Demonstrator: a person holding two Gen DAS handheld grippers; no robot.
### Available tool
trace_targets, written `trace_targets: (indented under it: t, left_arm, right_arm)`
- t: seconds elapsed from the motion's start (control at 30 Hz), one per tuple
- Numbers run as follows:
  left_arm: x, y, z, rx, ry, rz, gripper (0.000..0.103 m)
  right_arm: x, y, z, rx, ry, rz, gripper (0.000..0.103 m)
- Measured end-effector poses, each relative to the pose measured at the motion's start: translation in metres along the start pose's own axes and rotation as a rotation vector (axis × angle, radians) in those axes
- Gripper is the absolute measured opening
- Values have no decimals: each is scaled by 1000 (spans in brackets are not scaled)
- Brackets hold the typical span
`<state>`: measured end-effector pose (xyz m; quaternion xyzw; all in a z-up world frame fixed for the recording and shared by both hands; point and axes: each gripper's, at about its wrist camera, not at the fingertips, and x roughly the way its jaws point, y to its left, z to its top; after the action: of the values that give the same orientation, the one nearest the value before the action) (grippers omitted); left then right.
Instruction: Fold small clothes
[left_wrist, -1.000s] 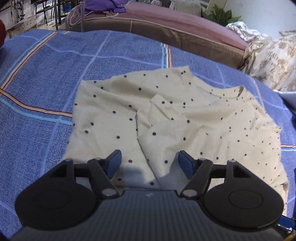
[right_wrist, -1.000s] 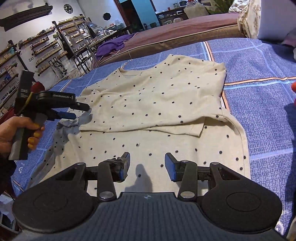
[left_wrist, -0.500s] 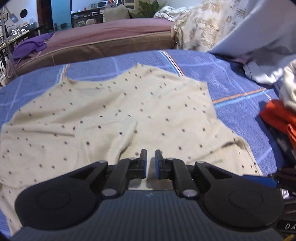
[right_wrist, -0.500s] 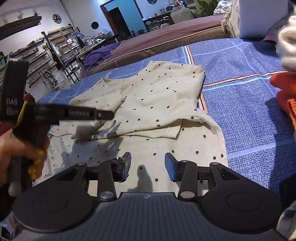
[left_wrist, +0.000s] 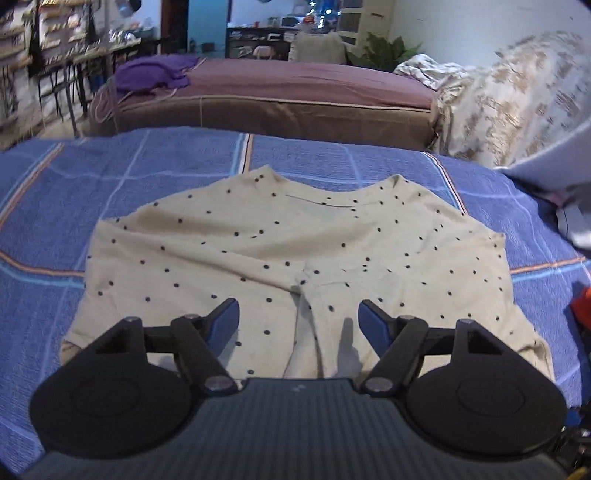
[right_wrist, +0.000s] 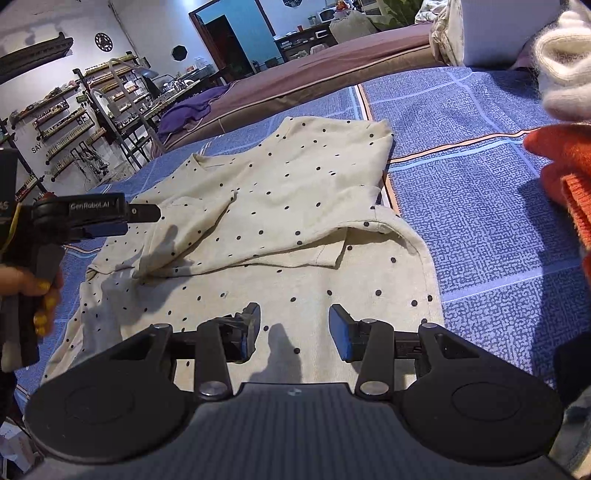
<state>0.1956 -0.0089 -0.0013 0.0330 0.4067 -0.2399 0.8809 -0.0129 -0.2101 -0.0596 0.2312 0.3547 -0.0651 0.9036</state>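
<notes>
The left gripper (left_wrist: 298, 318) has just let go: its jaws are opening, empty, above the dotted shirt (left_wrist: 295, 258) on the blue bedspread (right_wrist: 480, 221). Both sleeves now lie folded in; the right gripper (right_wrist: 293, 326) hovers wide open, empty.

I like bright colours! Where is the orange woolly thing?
The orange knit is at the right edge of the right wrist view, on the blue bedspread, below a fluffy white garment and right of the spotted shirt.

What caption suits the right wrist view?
Cream polka-dot cotton shirt, both sleeves folded in, on blue checked bedspread.
</notes>
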Motion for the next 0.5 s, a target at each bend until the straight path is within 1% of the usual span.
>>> trace_targets:
  t: [0.1, 0.13, 0.17, 0.2, 0.23, 0.27, 0.3, 0.33, 0.37, 0.43, 0.5]
  left_arm:
    - [16, 3, 7, -10, 26, -24, 60]
    - [20, 2, 9, -19, 33, -46, 54]
    - [26, -1, 9, -38, 48, -80, 51]
    - [31, -3, 10, -56, 63, -104, 39]
    - [36, -6, 11, -67, 76, -114, 32]
    - [40, -11, 9, -63, 80, -109, 32]
    - [43, -14, 9, -50, 77, -100, 26]
    - [44, -17, 9, -40, 67, -83, 12]
    - [41, -18, 9, -40, 51, -73, 10]
    - [33, -13, 9, -62, 7, -71, 9]
    - [19, -2, 13, -89, -34, -44, 8]
  right_arm:
    - [1, 0, -2, -1, 10, 1, 72]
    - [1, 0, -2, -1, 13, 1, 72]
    - [1, 0, -2, -3, 16, 3, 72]
    - [0, 0, -3, -3, 16, 3, 72]
    - [-1, 1, -3, -3, 14, 3, 72]
    - [-1, 1, -3, -2, 13, 4, 72]
    - [-2, 1, -3, -3, 13, 4, 72]
    - [-2, 1, -3, -4, 12, 2, 72]
    - [-3, 1, -3, -5, 11, -1, 72]
    - [-4, 1, -3, -5, 11, -1, 72]
    - [-5, 0, -4, -2, 13, -3, 72]
